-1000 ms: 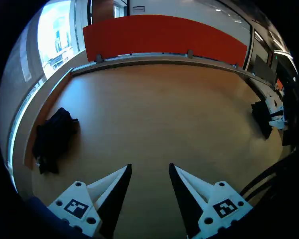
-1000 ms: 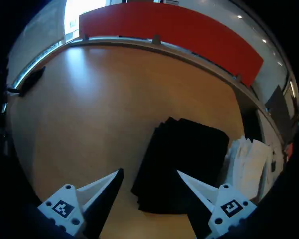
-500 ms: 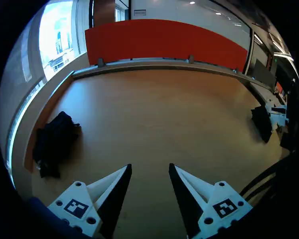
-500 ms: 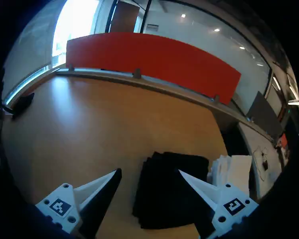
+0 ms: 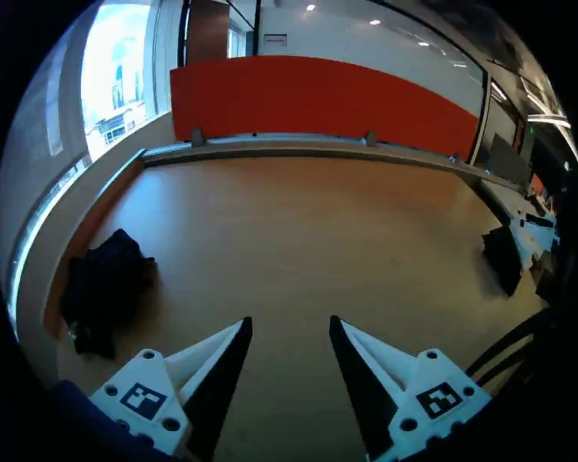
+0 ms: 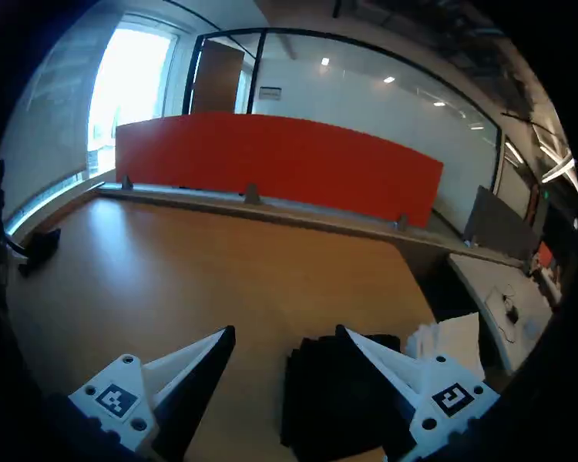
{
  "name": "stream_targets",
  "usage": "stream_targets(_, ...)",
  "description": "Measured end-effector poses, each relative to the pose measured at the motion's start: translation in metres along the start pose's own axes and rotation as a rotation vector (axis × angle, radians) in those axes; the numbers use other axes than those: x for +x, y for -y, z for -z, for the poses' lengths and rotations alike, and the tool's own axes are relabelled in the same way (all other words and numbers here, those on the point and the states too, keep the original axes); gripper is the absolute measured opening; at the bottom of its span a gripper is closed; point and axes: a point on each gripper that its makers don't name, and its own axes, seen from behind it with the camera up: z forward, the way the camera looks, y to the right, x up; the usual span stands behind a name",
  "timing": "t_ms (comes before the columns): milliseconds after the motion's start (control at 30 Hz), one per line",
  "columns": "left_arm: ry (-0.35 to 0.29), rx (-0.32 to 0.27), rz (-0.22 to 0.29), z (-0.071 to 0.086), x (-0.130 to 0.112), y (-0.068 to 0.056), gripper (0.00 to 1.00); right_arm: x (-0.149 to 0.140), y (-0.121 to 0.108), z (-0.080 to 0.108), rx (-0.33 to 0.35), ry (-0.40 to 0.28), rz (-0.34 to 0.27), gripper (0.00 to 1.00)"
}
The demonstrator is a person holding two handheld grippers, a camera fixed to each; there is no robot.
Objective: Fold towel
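Observation:
A neatly folded black towel stack (image 6: 331, 393) lies on the wooden table (image 6: 212, 285), low in the right gripper view, partly under the right finger of my right gripper (image 6: 285, 343), which hangs open and empty above it. In the left gripper view that stack (image 5: 503, 258) shows small at the far right. A crumpled black towel heap (image 5: 104, 289) sits at the table's left edge, left of my left gripper (image 5: 287, 329), which is open with nothing between its fingers. The same heap (image 6: 38, 246) appears far left in the right gripper view.
A red divider panel (image 5: 320, 96) runs along the table's far edge. White folded cloths (image 6: 451, 343) stand beside the black stack on the right. Bright windows (image 5: 112, 85) line the left side. Bare tabletop (image 5: 312, 223) lies between the heap and the stack.
My right gripper has tilted upward and risen, so the black stack has slid down in its view. The left gripper has tilted up slightly. Both stay open.

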Motion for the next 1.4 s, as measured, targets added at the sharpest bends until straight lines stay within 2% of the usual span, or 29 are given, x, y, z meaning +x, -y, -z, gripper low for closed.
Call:
stream_targets(67, -0.039, 0.009, 0.01, 0.0, 0.012, 0.004, 0.88, 0.013, 0.004, 0.002, -0.009, -0.038, -0.009, 1.0)
stream_targets(133, -0.08, 0.02, 0.015, 0.002, 0.025, 0.009, 0.91, 0.026, 0.006, 0.004, -0.02, -0.075, -0.017, 1.0)
stream_targets(300, -0.192, 0.051, 0.014, 0.008, 0.061, 0.021, 0.94, 0.058, 0.009, 0.01, -0.053, -0.164, -0.037, 1.0)
stream_targets(400, -0.241, 0.057, 0.023, 0.011, 0.076, 0.024, 0.94, 0.064, 0.01, 0.01, -0.058, -0.182, -0.041, 1.0)
stream_targets(700, -0.336, 0.059, 0.069, 0.015, 0.102, 0.031, 0.94, 0.078, 0.012, 0.01, -0.063, -0.219, -0.055, 1.0)
stream_targets(1100, -0.468, 0.052, 0.028, 0.021, 0.143, 0.032, 0.94, 0.123, 0.038, 0.015, -0.044, -0.318, -0.121, 1.0)
stream_targets(1400, -0.528, 0.056, 0.041, 0.025, 0.157, 0.037, 0.94, 0.146, 0.083, 0.011, -0.023, -0.358, -0.126, 1.0)
